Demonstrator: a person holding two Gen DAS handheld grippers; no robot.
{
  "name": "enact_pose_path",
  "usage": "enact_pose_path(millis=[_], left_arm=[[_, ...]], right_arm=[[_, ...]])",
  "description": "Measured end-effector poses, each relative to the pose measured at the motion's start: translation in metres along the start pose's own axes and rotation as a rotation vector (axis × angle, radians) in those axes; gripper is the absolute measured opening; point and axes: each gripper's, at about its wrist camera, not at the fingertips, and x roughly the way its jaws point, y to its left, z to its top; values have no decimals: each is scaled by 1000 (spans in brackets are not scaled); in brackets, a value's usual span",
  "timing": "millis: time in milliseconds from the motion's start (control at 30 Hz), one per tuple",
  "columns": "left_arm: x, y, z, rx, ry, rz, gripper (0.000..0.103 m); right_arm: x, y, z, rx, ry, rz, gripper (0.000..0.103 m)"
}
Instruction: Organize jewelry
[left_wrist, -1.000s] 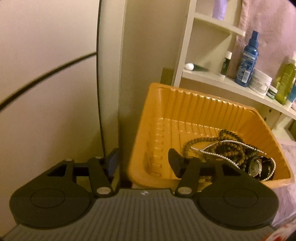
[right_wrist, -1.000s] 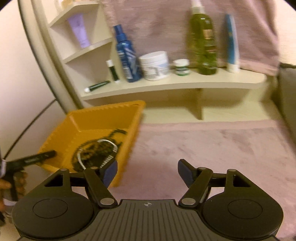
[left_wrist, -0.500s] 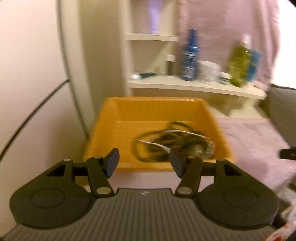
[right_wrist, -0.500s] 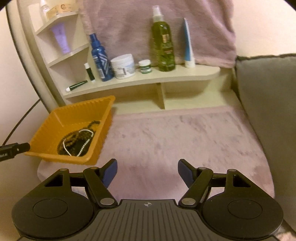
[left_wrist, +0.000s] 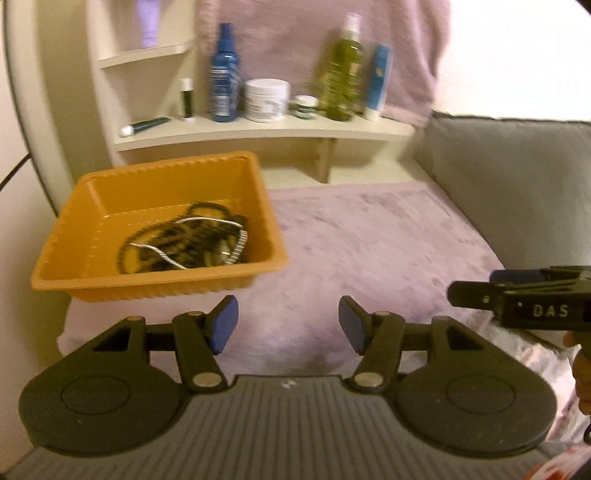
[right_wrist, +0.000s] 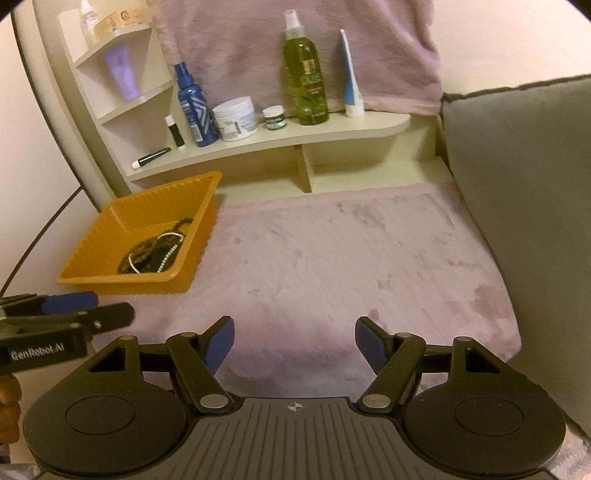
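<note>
The orange plastic tray (left_wrist: 88, 236) sits up and to the left of the left gripper (left_wrist: 288, 321), ahead of its jaws and well clear of them. The jewelry tangle (left_wrist: 184, 240), dark beaded strands wound with a silvery chain, lies piled in the tray's right half. The left gripper's jaws stand moderately open with nothing between them, over the pink plush mat (left_wrist: 369, 251). The right gripper (right_wrist: 294, 343) hangs with its jaws wide and empty, the tray far to their upper left.

As a judgement: the strands look knotted together, so closing on one could drag the whole heap up, or tip the light tray off the mat's edge.

Readable writing: "DAS" on the right gripper's side in the left view, "GenRobot.AI" on the left gripper's in the right view. Labels on the shelf bottles (right_wrist: 304, 74) are too blurred to read.
</note>
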Motion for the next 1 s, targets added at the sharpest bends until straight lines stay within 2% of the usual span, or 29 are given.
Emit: enact_pose_path(millis=[233,1000], left_arm=[[1,-12,-2,28,4,-14,58],[3,-12,-1,33,3,-22,58]], right_arm=[[-3,-2,-7,0,4,-6,72],[0,2,-5,-13,2,9,72]])
